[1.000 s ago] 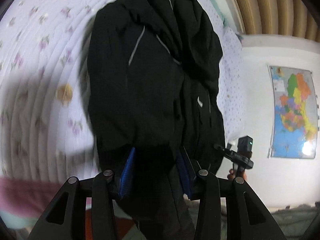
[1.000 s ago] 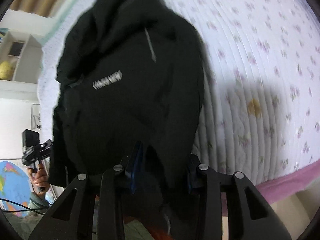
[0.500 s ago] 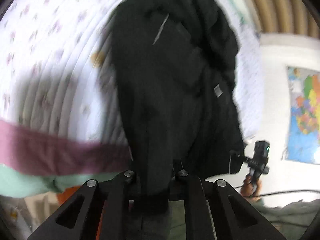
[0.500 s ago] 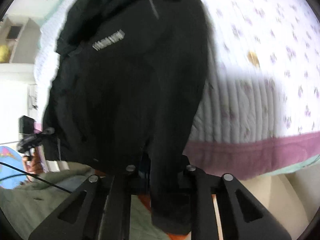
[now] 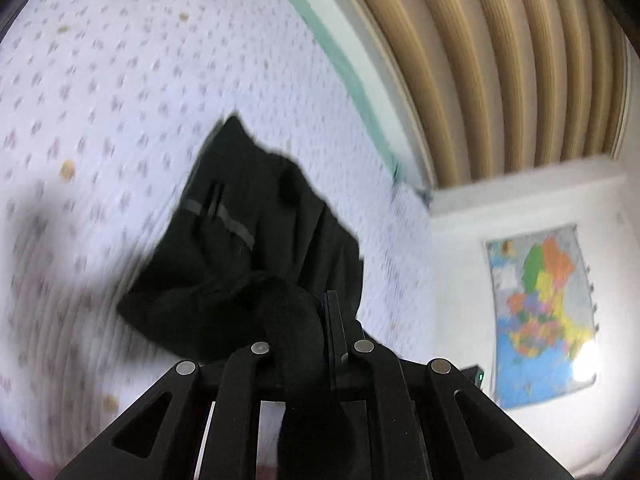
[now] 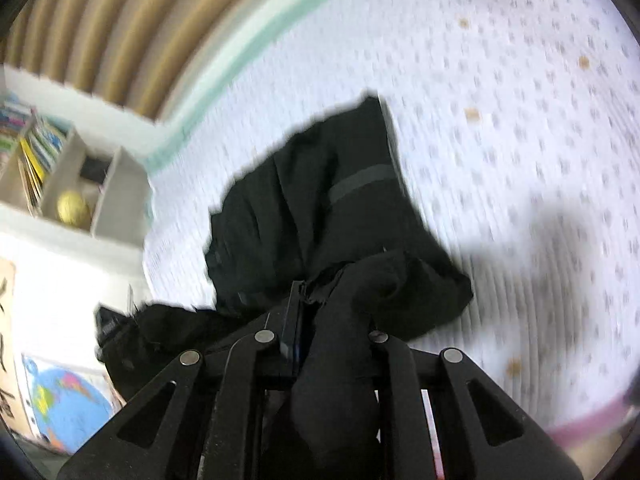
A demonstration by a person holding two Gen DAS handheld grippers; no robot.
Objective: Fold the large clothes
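Swinging forward over the bed, both tongs now carry the near end of the black zip-up jacket with grey reflective stripes toward its far end. A second ago the garment lay stretched long across the white quilted bedspread with small purple flowers, filling most of each view, with the pink bed edge close below. Now it reads as a much shorter dark heap well up on the bedspread, and the striped wooden headboard and the wall map have come into the frame. That suggests a lengthwise fold is under way, hem going over toward collar, with the fold not yet laid flat.

The left tongs are clamped narrow on a thick bunch of black cloth that bulges up between the fingers. The right tongs likewise pinch a bunched wad of the jacket. Both point ahead and slightly downward at the bedspread, apparently raised above it, with fabric trailing from each grip down to the heap. Motion blur smears both views.
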